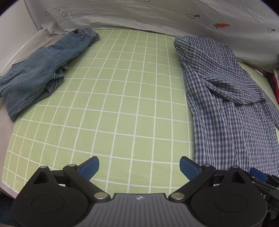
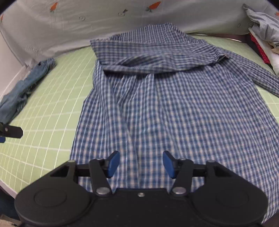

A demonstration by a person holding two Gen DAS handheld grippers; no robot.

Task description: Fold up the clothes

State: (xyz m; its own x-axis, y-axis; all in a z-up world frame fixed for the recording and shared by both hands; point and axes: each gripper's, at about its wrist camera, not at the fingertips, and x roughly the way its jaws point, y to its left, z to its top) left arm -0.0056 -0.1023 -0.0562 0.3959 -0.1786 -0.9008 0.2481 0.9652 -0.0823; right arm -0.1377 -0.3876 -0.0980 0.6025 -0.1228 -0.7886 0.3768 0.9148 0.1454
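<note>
A blue and white checked shirt (image 2: 174, 97) lies spread on the green gridded sheet (image 2: 43, 113), its hem nearest me and one sleeve folded across its upper part. My right gripper (image 2: 141, 165) hovers open over the hem with nothing between its blue pads. In the left wrist view the same shirt (image 1: 226, 104) lies at the right, and my left gripper (image 1: 139, 167) stands open above bare sheet (image 1: 122, 104), just left of the shirt's hem. Crumpled blue jeans (image 1: 34, 73) lie at the far left edge.
A grey-white cloth with carrot prints (image 1: 157, 15) drapes the back wall. A pile of grey, white and red clothes (image 2: 263, 40) sits at the far right. The left gripper's finger (image 2: 12, 131) shows at the right wrist view's left edge.
</note>
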